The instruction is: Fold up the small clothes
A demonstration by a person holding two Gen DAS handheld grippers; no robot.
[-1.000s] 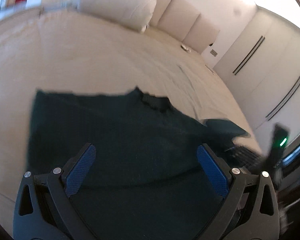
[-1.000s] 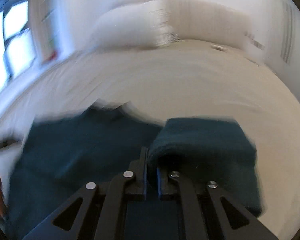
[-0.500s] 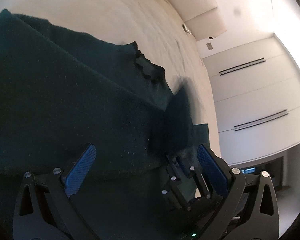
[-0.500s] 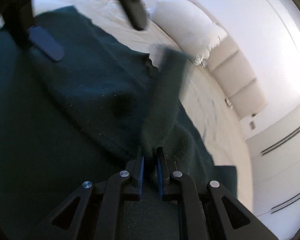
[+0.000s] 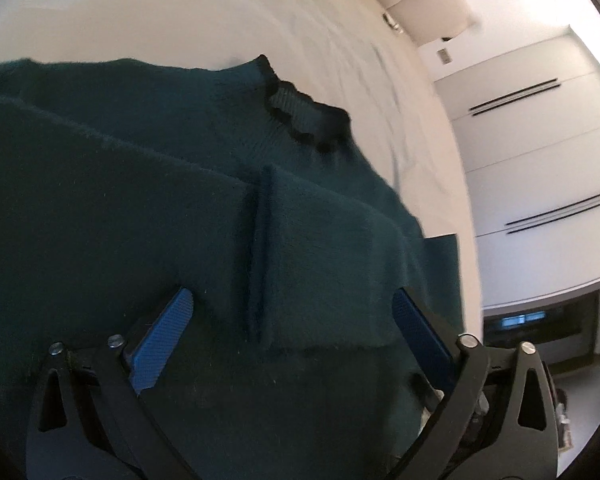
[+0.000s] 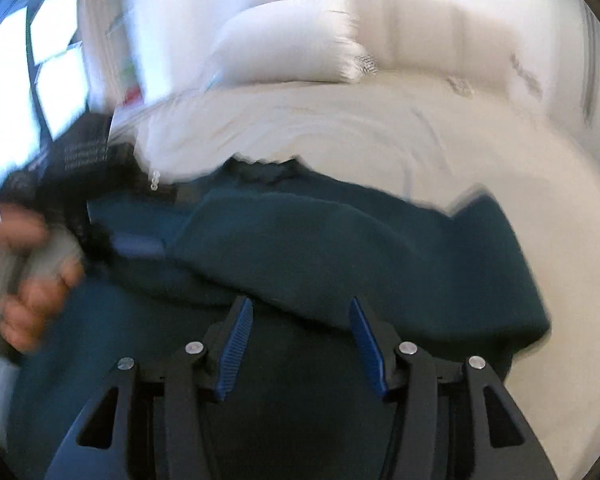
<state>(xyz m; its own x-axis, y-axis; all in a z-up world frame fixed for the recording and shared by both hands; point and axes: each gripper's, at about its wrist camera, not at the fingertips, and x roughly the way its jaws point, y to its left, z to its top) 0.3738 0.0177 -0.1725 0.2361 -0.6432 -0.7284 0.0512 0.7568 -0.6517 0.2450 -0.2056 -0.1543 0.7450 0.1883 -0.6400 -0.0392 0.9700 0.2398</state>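
A dark teal knitted sweater (image 5: 148,184) lies flat on the bed, its ribbed collar (image 5: 300,116) pointing up the bed. Both sleeves lie folded over the body, their cuffs (image 5: 262,248) meeting near the middle. My left gripper (image 5: 292,336) is open and empty, low over the sweater's lower part. My right gripper (image 6: 300,340) is open and empty over the sweater (image 6: 340,248), with the folded sleeve just ahead of it. The left gripper (image 6: 136,246) and the hand holding it show blurred at the left of the right wrist view.
The cream bed sheet (image 5: 220,20) stretches beyond the sweater. A white pillow (image 6: 288,44) and padded headboard (image 6: 440,32) stand at the far end. White wardrobe doors (image 5: 540,128) stand right of the bed. A window (image 6: 32,72) is at the left.
My right gripper has let go of the sleeve, which now lies folded across the sweater's body, and has pulled back. The left gripper stays open over the sweater.
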